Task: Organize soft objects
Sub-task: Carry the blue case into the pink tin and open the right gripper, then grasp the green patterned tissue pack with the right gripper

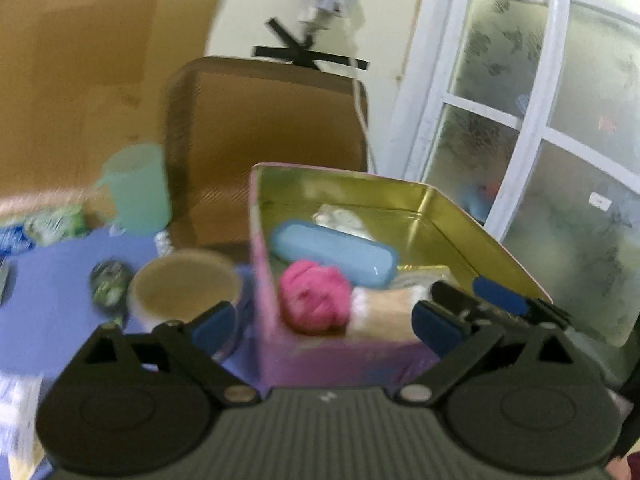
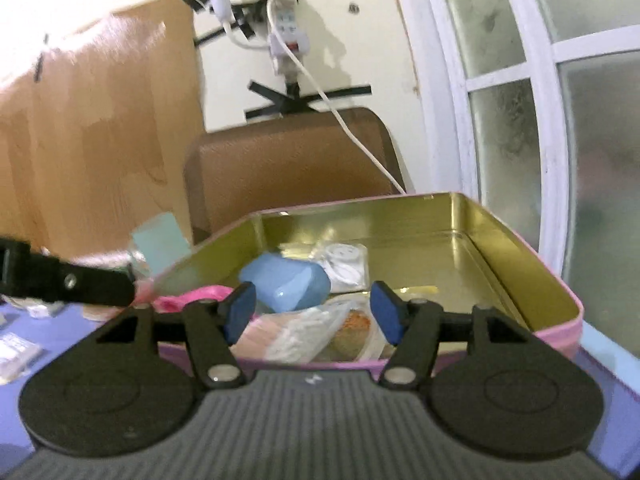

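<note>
A pink tin box (image 1: pixel 328 356) with a gold inside stands on the purple table. In it lie a pink yarn ball (image 1: pixel 314 296), a light blue soft case (image 1: pixel 334 252), a beige pad in clear wrap (image 1: pixel 384 314) and a white packet (image 1: pixel 342 218). My left gripper (image 1: pixel 324 322) is open and empty, its fingers straddling the box's near left corner. In the right wrist view the box (image 2: pixel 556 336) sits just ahead, with the blue case (image 2: pixel 286 280) and a clear bag (image 2: pixel 316 334) inside. My right gripper (image 2: pixel 314 312) is open and empty above the box's near wall.
A tape roll (image 1: pixel 186 290), a green cup (image 1: pixel 138 190), a small dark round object (image 1: pixel 108 282) and packets (image 1: pixel 52 222) lie left of the box. A brown chair back (image 1: pixel 268 140) stands behind. A window (image 1: pixel 540 120) is on the right.
</note>
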